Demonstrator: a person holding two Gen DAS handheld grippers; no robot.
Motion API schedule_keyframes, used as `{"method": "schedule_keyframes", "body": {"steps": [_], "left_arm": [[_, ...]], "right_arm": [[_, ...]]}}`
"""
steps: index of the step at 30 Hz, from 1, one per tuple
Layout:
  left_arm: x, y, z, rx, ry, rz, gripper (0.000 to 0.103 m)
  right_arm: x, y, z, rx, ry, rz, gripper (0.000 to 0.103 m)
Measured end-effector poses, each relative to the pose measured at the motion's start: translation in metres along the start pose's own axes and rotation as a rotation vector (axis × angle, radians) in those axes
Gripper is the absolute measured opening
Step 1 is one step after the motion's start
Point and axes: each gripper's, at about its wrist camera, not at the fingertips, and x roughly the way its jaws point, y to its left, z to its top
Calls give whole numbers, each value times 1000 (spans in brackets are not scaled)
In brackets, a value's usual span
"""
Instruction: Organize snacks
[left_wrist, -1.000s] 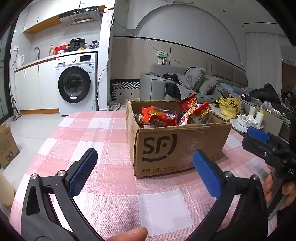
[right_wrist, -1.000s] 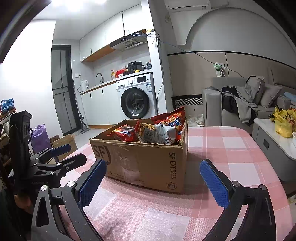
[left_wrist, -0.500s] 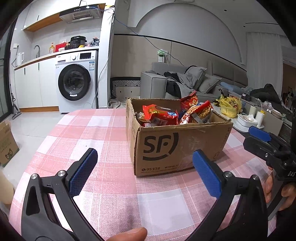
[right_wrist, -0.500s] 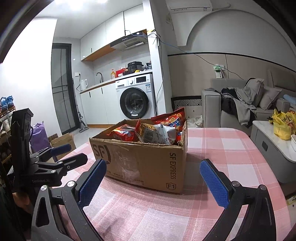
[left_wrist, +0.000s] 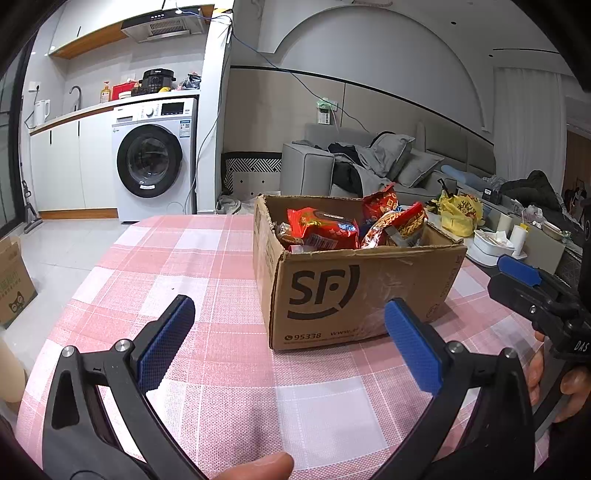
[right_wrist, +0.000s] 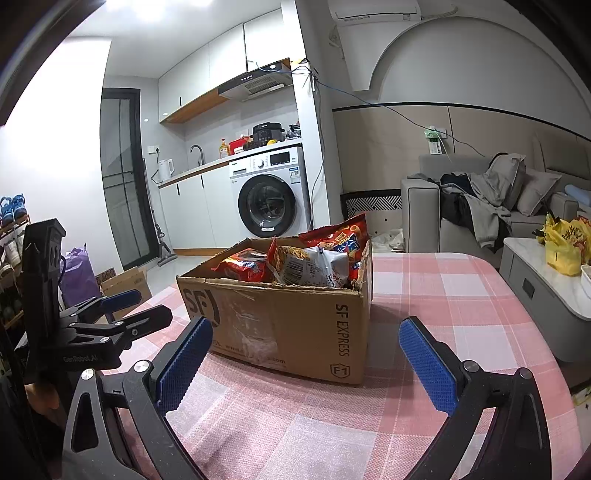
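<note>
Both my left gripper (left_wrist: 288, 339) and right gripper (right_wrist: 304, 363) hang wide apart, empty, short of the cardboard box (left_wrist: 354, 280) holding the snack packets (left_wrist: 325, 230); I approach from above, pinching one packet's edge.

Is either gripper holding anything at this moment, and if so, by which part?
Nothing is held. The left gripper and right gripper both have open, empty jaws, short of the cardboard box of snack packets.
</note>
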Motion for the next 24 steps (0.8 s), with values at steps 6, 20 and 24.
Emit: {"method": "schedule_keyframes", "body": {"steps": [6,20,24], "left_arm": [[0,0,-1,-2,3,0,102],[0,0,-1,-1,2,-1,102],[0,0,-1,-5,3,1,102]], "right_arm": [[1,-1,0,0,-1,1,103],[5,-2,-1,1,4,4,103],[6,-2,-1,4,5,4,103]]}}
